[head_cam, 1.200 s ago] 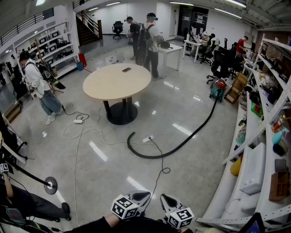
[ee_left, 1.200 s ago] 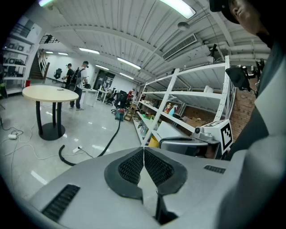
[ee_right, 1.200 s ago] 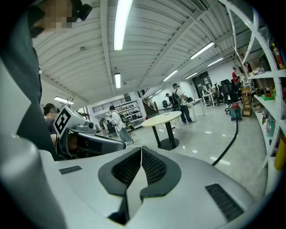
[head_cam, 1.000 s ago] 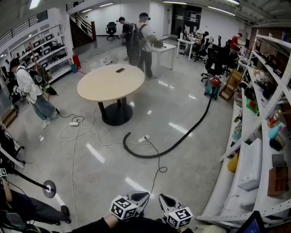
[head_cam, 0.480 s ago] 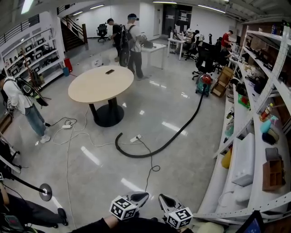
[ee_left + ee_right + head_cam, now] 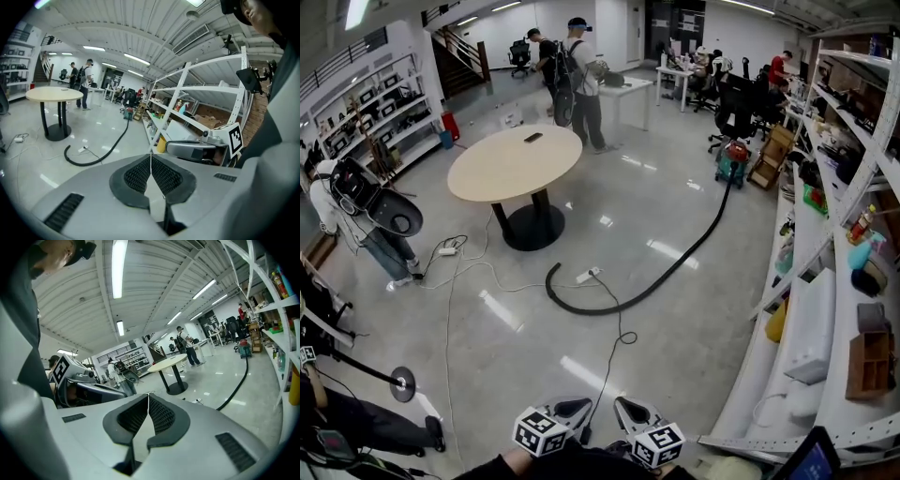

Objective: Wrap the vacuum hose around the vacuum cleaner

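Left gripper [image 6: 151, 158] and right gripper [image 6: 148, 395] sit low and near, fingers pressed together on nothing. Makes sense I guess: the vacuum hose [image 6: 657, 282] lies well away across the floor, trailing from the vacuum cleaner [image 6: 733, 161] at far right.

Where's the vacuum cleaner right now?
In the head view the vacuum cleaner stands far off at upper right, its black hose trailing across the floor toward the round table.
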### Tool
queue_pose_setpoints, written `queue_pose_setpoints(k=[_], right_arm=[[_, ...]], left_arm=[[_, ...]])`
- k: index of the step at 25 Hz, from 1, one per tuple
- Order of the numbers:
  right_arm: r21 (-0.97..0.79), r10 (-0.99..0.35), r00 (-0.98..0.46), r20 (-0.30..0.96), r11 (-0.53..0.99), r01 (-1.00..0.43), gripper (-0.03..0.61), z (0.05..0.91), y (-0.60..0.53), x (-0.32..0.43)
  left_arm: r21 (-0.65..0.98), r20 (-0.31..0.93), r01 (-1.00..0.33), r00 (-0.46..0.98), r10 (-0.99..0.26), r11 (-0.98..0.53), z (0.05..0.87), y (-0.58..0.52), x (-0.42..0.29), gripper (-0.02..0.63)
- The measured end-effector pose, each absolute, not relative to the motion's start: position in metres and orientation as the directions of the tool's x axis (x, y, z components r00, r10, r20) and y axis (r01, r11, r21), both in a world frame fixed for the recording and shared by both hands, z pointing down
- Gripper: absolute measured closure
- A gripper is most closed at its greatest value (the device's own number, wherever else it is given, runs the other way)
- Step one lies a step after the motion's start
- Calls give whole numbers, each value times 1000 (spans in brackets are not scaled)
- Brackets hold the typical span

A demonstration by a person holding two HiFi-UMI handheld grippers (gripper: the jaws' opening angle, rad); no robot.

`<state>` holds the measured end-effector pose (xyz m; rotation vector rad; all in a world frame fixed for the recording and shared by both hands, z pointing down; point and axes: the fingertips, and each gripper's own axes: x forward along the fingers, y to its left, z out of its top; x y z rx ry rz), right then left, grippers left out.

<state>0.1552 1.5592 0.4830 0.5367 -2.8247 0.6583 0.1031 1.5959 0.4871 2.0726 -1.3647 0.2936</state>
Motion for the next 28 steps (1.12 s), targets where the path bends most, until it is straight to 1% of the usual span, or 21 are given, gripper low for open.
queue_pose_setpoints(k=[4, 9, 12, 17, 20, 25, 28], right_arm=[[-392, -233, -934, 272, 859, -328, 560, 489, 1562, 131], [-369, -222, -926, 306, 869, -330, 560, 490, 1546, 101], [-338, -238, -912, 335, 873, -352, 560, 486, 1532, 83], [-273, -318, -868, 381, 859, -434, 560, 480, 1503, 43], [-249, -340, -849, 405, 852, -460, 560, 478, 1499, 14], [-242, -346, -818, 460, 837, -490, 560, 482, 1500, -37], [-237, -333, -807, 487, 839, -490, 560, 485, 1497, -64]], left_arm=[[395, 510, -901, 378, -773, -180, 493, 1603, 81, 590], [407, 486, -898, 367, -793, -167, 493, 1592, 51, 591], [435, 455, -880, 395, -798, -188, 490, 1575, 34, 591], [448, 391, -851, 462, -796, -274, 481, 1542, -9, 591], [473, 364, -827, 497, -787, -303, 481, 1534, -38, 591], [535, 367, -786, 546, -753, -309, 498, 1543, -90, 591], [552, 368, -782, 541, -756, -291, 505, 1544, -121, 591]])
